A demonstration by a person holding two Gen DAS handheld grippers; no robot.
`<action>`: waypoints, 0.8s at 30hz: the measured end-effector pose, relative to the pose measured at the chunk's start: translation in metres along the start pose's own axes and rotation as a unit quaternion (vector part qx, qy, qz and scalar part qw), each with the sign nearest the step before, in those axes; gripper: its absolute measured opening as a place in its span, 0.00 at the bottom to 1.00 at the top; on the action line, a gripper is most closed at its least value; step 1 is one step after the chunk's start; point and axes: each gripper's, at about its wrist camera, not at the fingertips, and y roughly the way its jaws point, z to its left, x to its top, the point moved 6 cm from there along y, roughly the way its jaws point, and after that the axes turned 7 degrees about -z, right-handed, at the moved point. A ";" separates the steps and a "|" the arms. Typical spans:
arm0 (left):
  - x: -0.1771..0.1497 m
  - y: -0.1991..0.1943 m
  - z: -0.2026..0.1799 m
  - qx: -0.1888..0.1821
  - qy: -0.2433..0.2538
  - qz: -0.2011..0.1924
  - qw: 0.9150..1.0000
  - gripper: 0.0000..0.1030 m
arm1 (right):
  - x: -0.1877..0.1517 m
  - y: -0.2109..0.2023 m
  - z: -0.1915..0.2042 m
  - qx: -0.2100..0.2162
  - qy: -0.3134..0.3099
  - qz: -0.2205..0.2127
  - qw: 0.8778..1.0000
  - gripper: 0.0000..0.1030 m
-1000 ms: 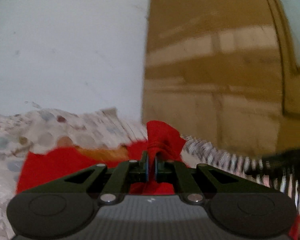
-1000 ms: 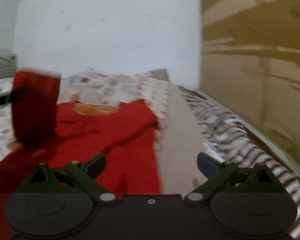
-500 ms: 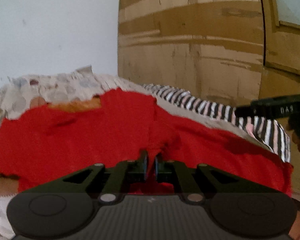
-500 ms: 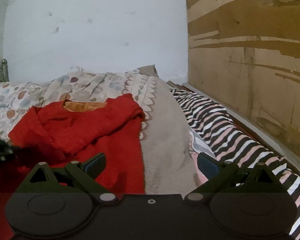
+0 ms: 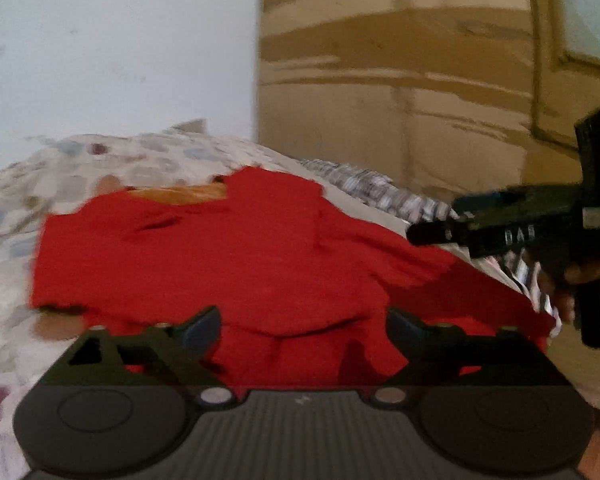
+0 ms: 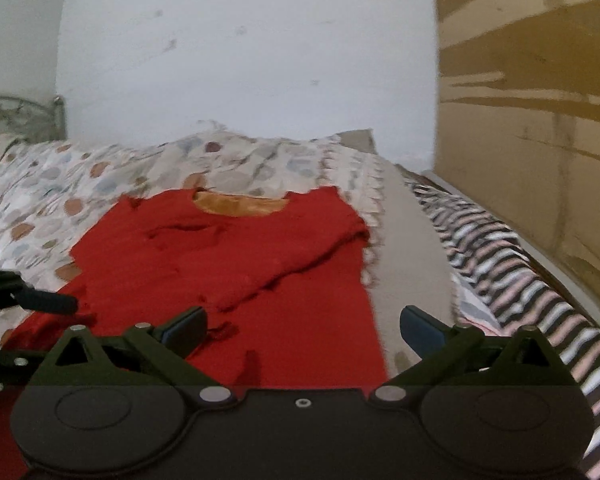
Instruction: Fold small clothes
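now | red knit garment [image 5: 236, 256] rumpled on patterned bedspread [image 6: 60, 184] | left jaws opening, empty | right jaws spread

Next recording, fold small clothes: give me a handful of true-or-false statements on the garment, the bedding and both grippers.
1. The red knitted garment lies on the spotted bedsheet. True.
2. The left gripper clamps a bunch of red cloth. False: its jaws are opening, with nothing pressed between them.
3. The right gripper is open and empty. True.
4. The garment's neckline lining is blue. False: it is orange.
5. A black-and-white striped cloth lies between the garment and the brown wooden panel. True.
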 end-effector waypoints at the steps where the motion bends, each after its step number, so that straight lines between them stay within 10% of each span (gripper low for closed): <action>1: 0.001 -0.006 0.005 0.013 -0.009 -0.005 1.000 0.97 | 0.000 0.002 0.005 0.006 -0.001 0.001 1.000 0.99; 11: -0.019 -0.046 0.090 0.196 -0.162 0.027 0.967 0.99 | -0.020 0.046 0.049 0.008 -0.052 0.064 0.997 0.99; 24: -0.036 -0.029 0.101 0.200 -0.204 0.090 0.954 0.99 | 0.016 0.098 -0.025 -0.004 0.002 0.014 1.000 0.99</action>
